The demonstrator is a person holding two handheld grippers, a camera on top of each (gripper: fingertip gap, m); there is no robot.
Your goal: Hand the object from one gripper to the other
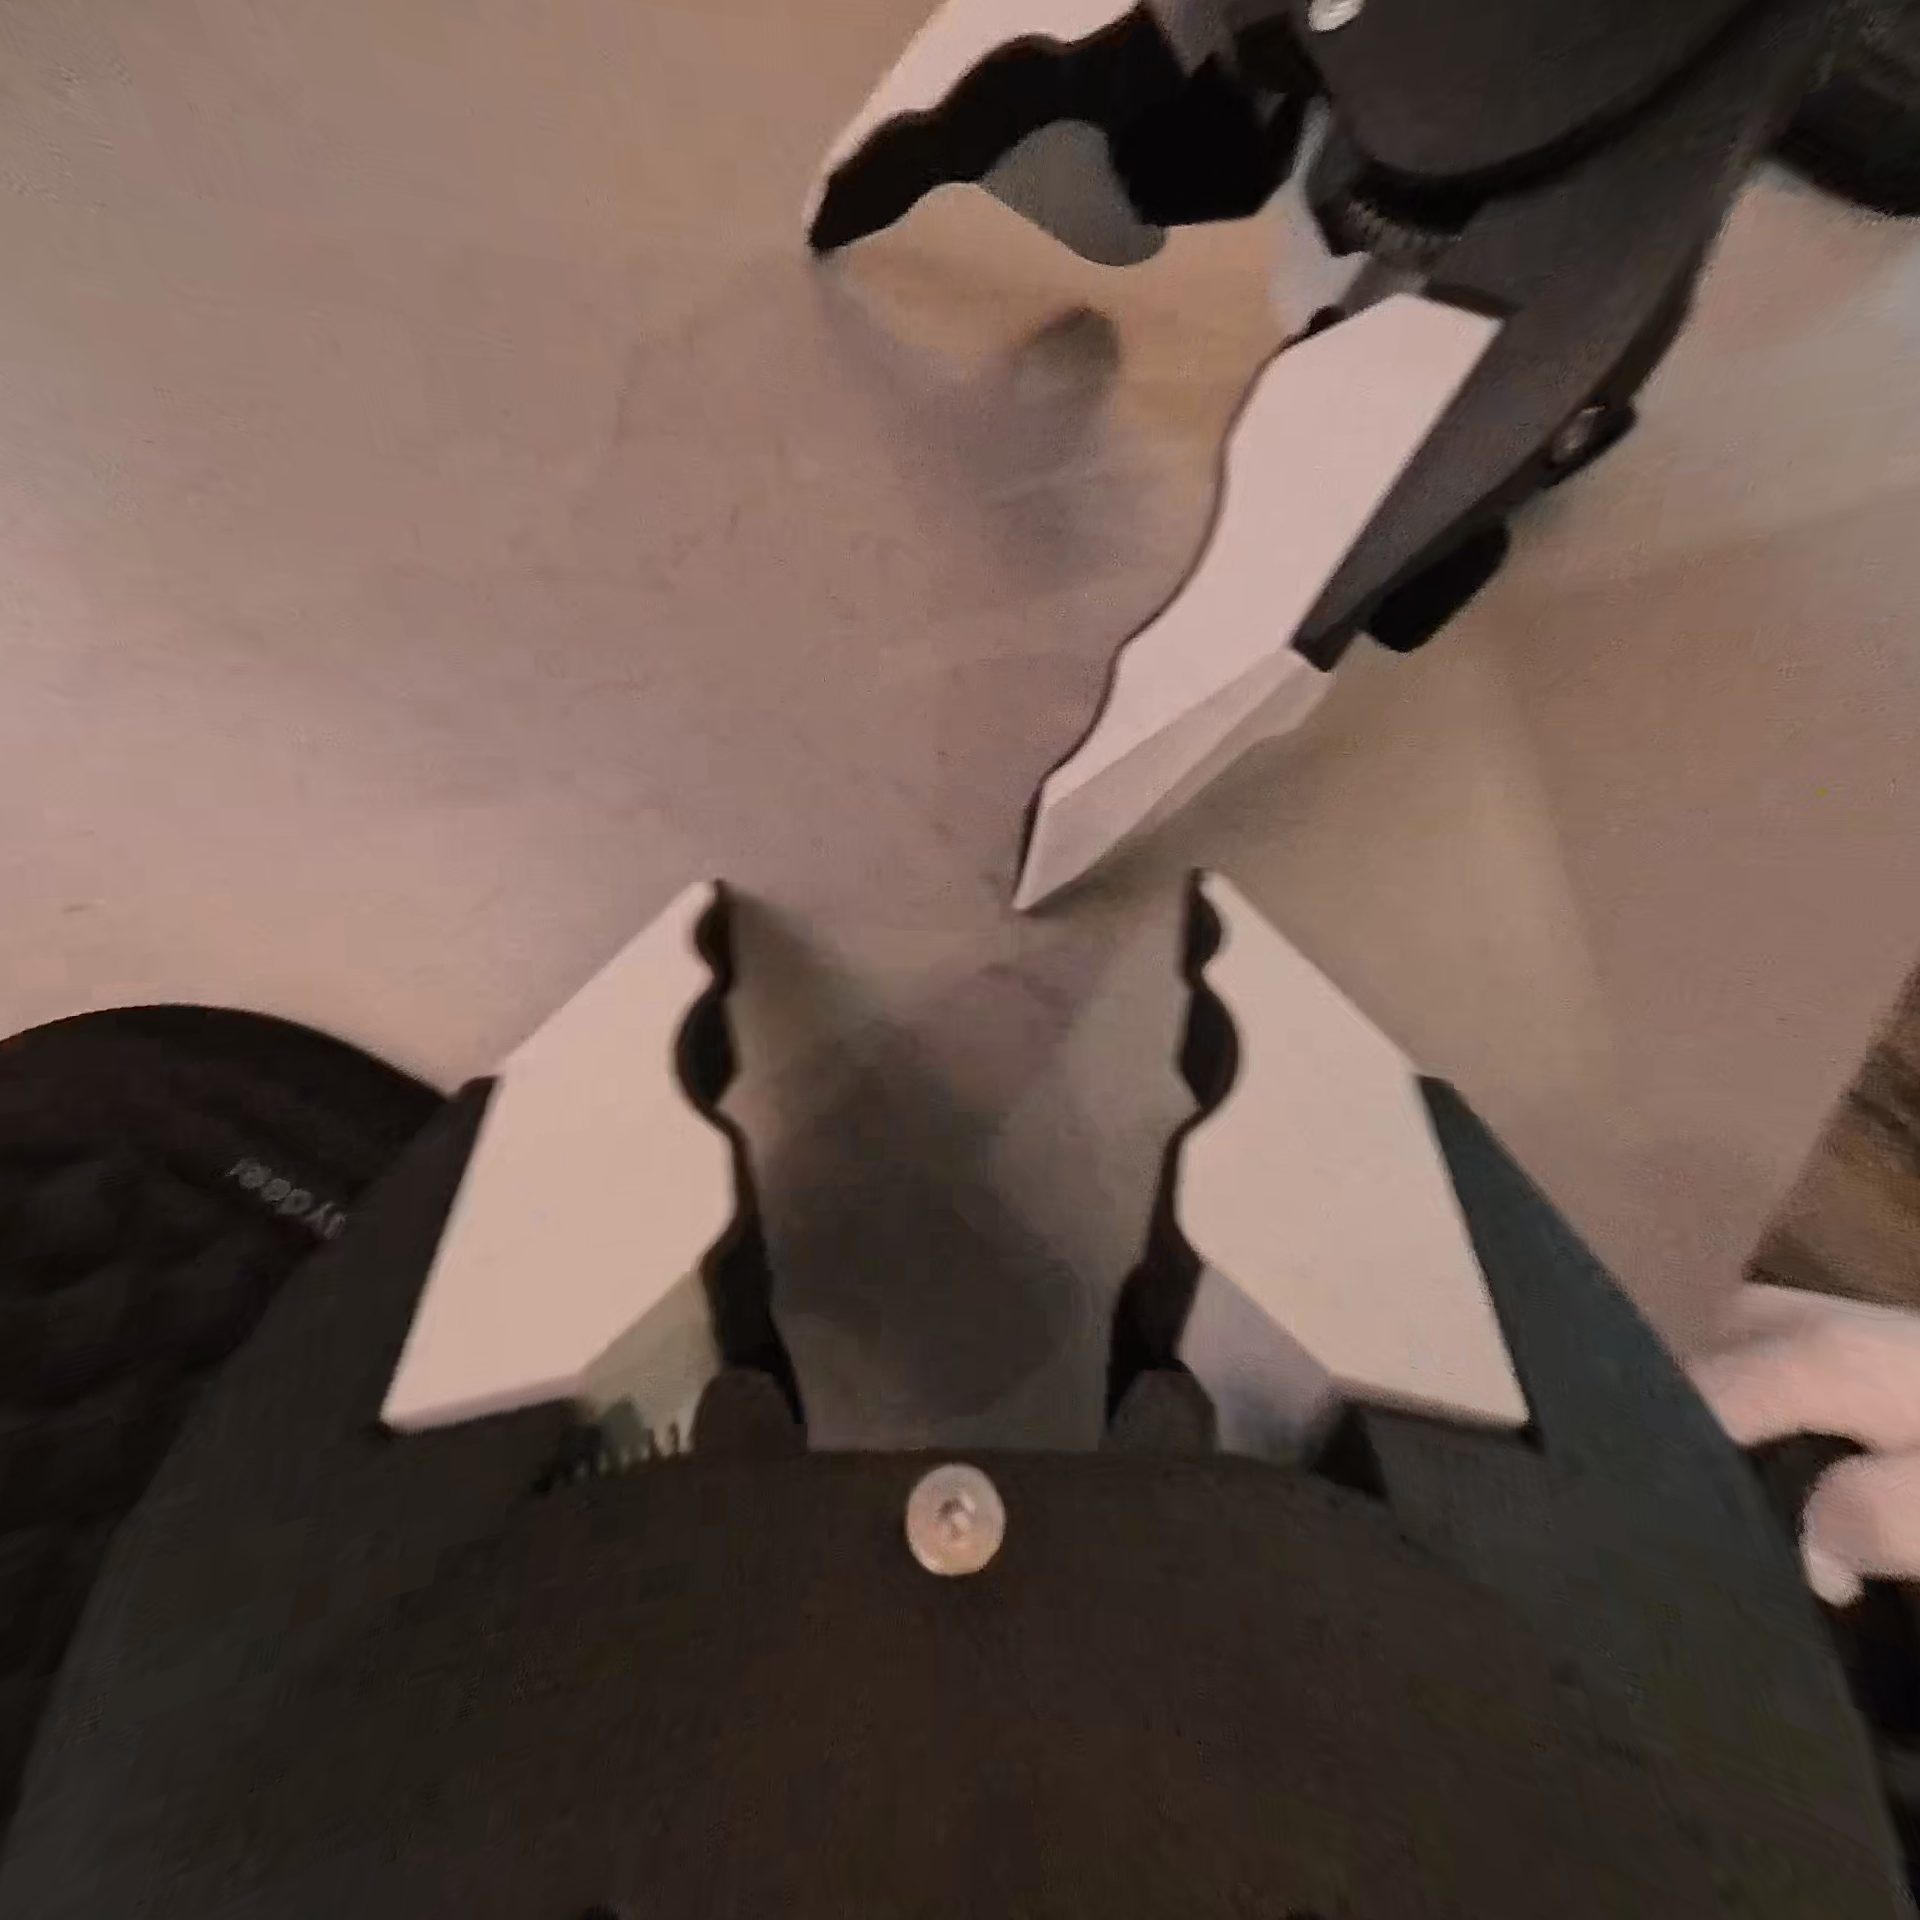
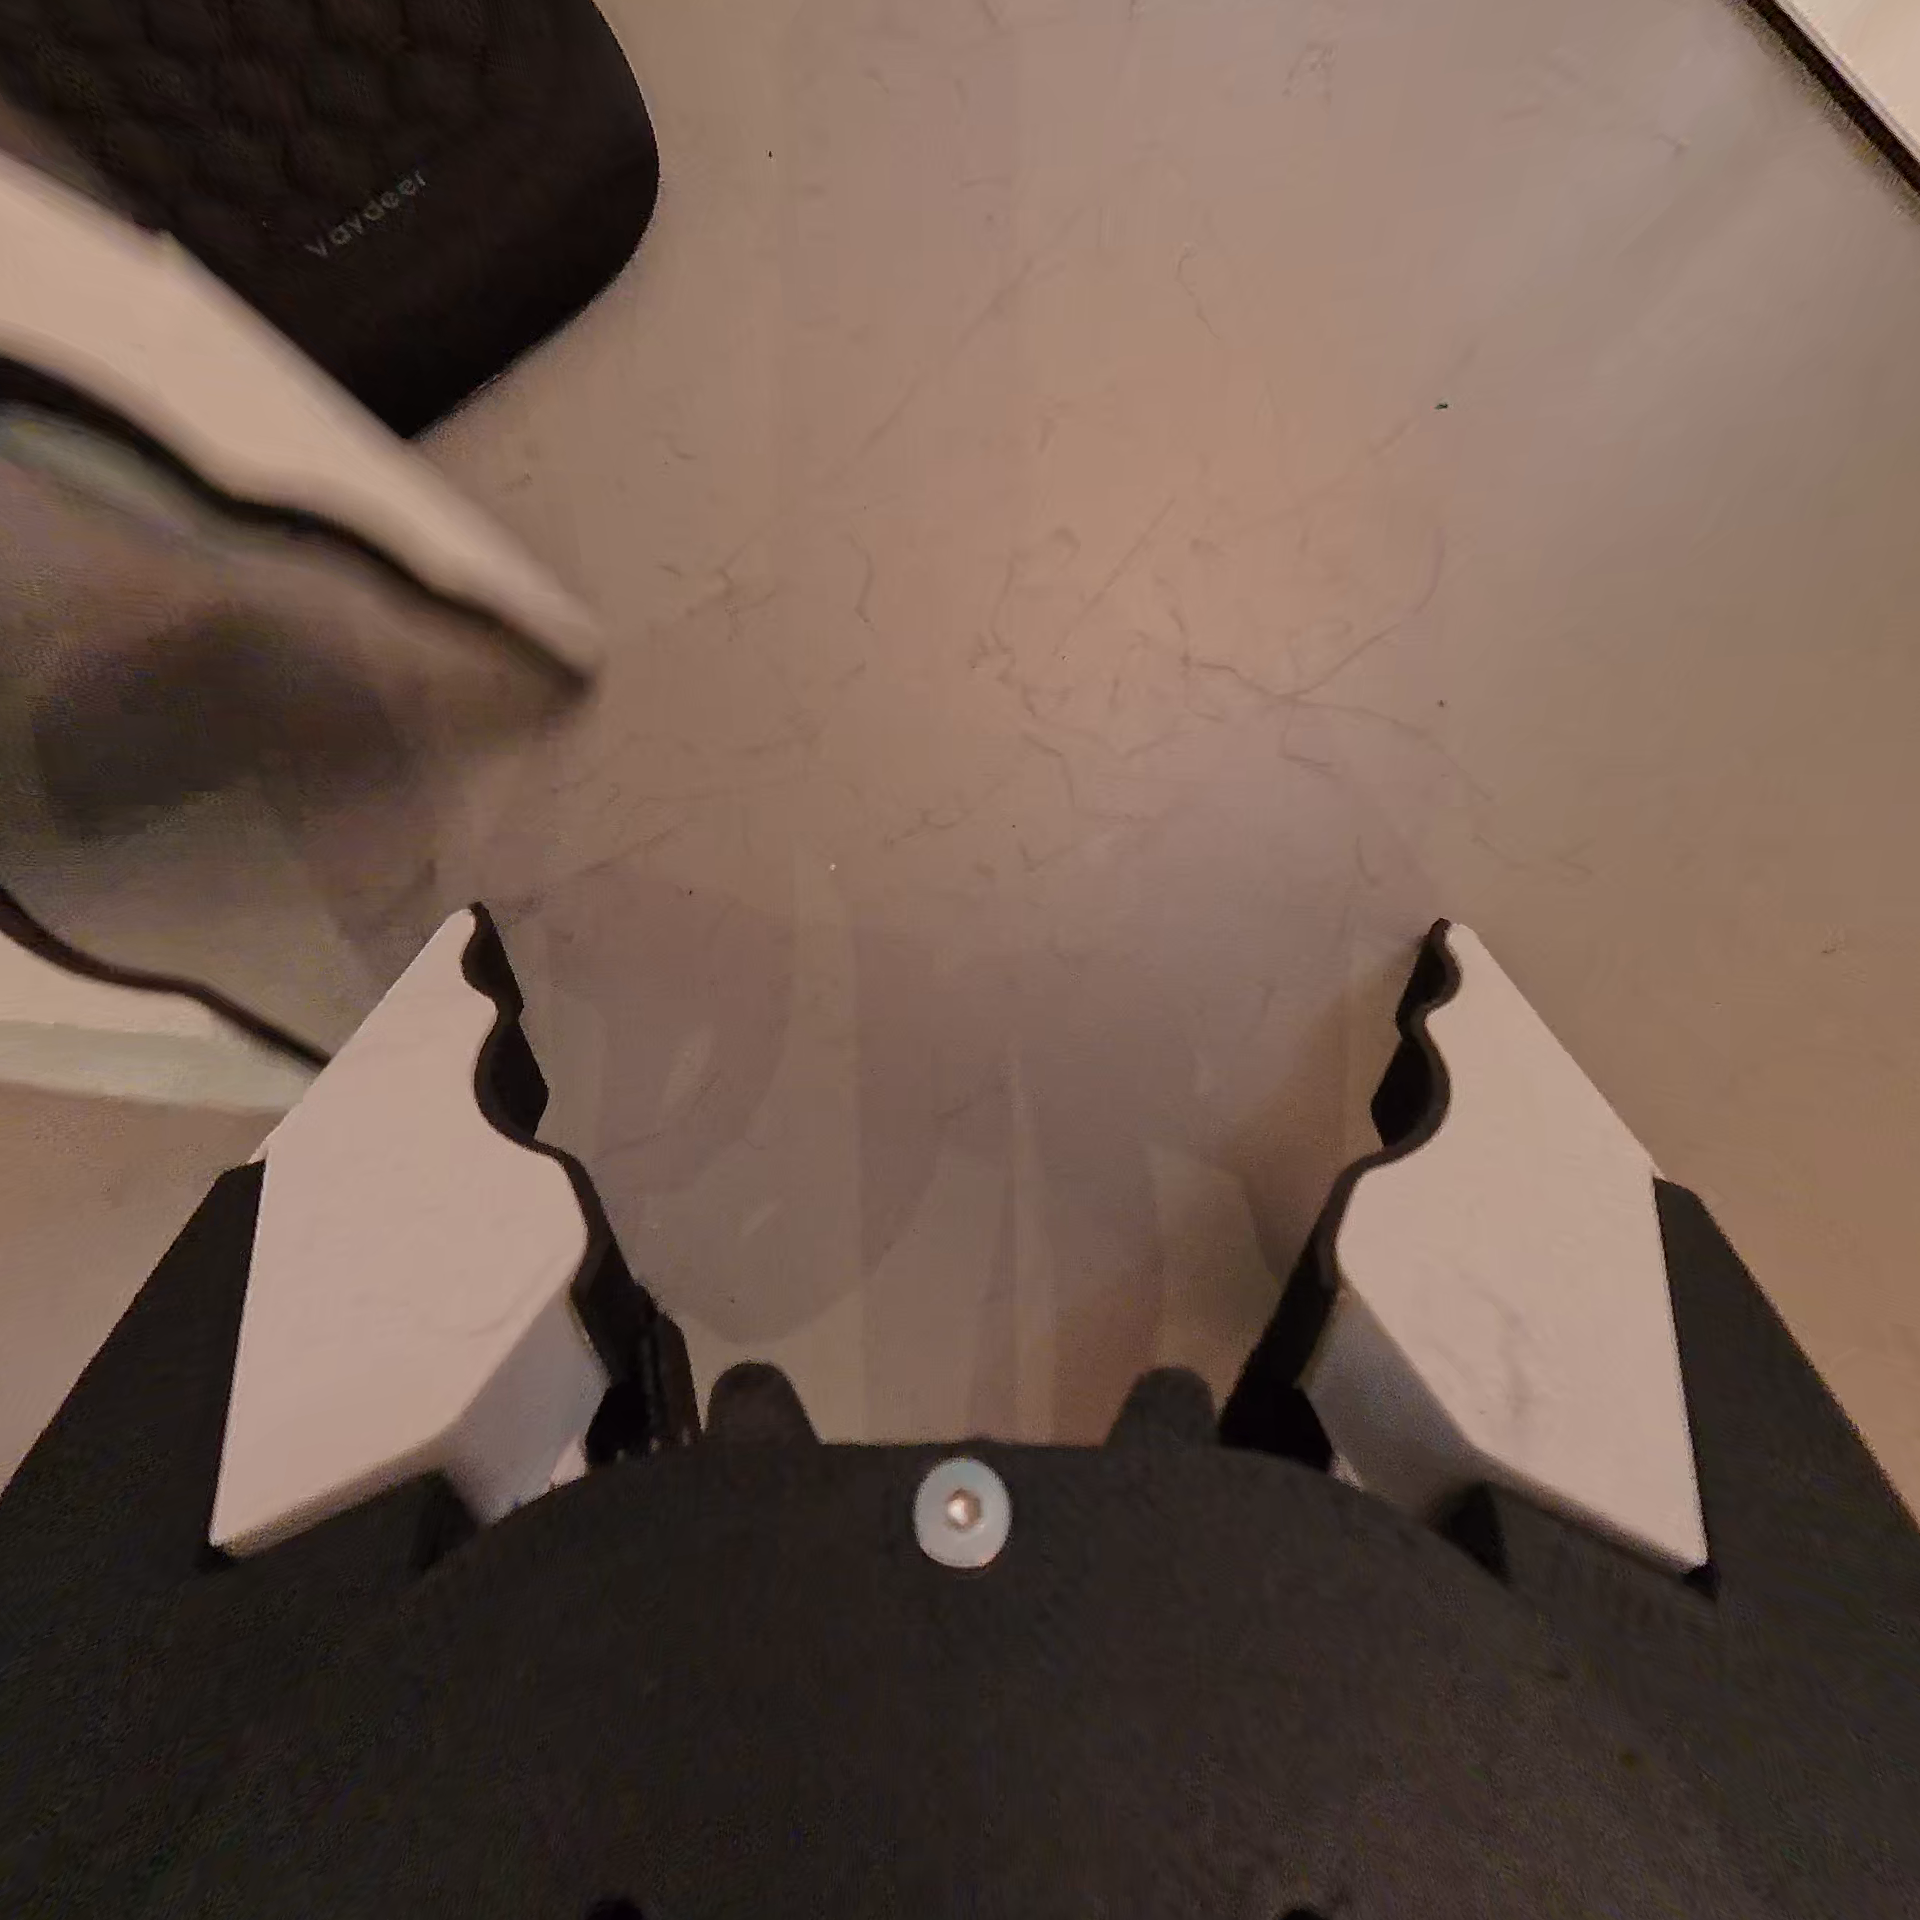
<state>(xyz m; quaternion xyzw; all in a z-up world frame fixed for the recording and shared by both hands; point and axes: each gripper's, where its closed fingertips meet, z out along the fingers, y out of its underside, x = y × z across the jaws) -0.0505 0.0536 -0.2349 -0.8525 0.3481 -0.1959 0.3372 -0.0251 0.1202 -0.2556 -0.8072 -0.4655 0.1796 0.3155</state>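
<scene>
warm, dim light is falling across a pale beige tabletop (image 2: 1143,520), showing faint hairline scuffs. soft grey shadows are pooling on it. a dark edge with a lighter surface beyond is peeking in at the top right corner (image 2: 1860,62).

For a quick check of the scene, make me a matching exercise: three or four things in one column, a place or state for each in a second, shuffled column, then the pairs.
Things:
1. left gripper
2. right gripper
3. black pad
4. table

Place or state:
A. lies flat on the table, dark and textured, with pale writing
B. open and holding nothing; the other gripper's finger points down toward its tips
C. pale, scuffed surface under everything
D. open and holding nothing, over bare table, with the pad at far left in its own view

Pairs: 1-B, 2-D, 3-A, 4-C
</scene>
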